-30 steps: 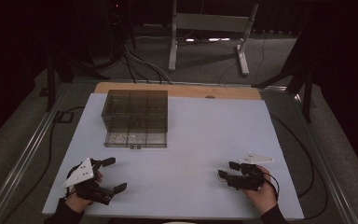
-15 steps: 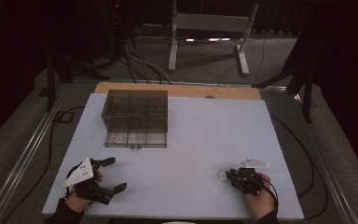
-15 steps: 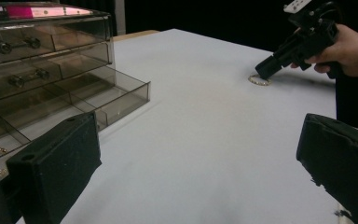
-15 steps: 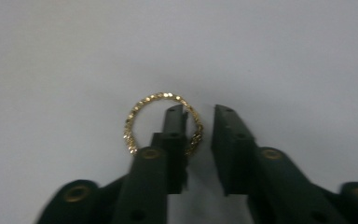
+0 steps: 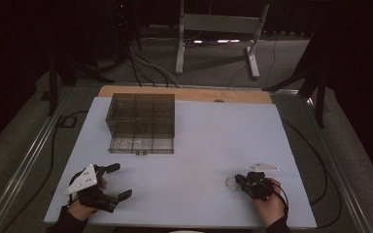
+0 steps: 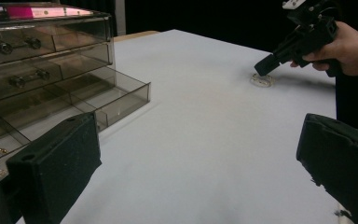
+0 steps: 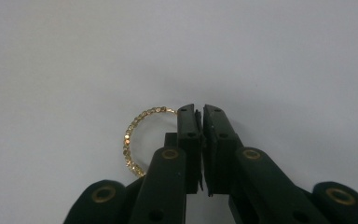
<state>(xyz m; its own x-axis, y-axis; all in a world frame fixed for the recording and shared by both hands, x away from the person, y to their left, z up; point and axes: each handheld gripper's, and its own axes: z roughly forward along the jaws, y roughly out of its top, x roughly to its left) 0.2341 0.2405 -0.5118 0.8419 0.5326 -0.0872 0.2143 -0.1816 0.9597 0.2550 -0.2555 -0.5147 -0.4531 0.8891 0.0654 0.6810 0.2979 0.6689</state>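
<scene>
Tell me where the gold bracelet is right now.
The gold bracelet lies on the white table near its front right corner, at the tips of the right gripper, whose jaws are closed on its rim, far from the drawer box.

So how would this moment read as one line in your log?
right gripper: shut on bracelet | left gripper: open, idle | drawer box: bottom drawer open

the left gripper [image 5: 110, 181] rests near the counter's front left corner, its jaws standing wide apart. the right gripper [image 5: 238, 180], in the right hand [image 5: 268, 203] near the front right corner, tilts down, its jaws having just closed together.
</scene>
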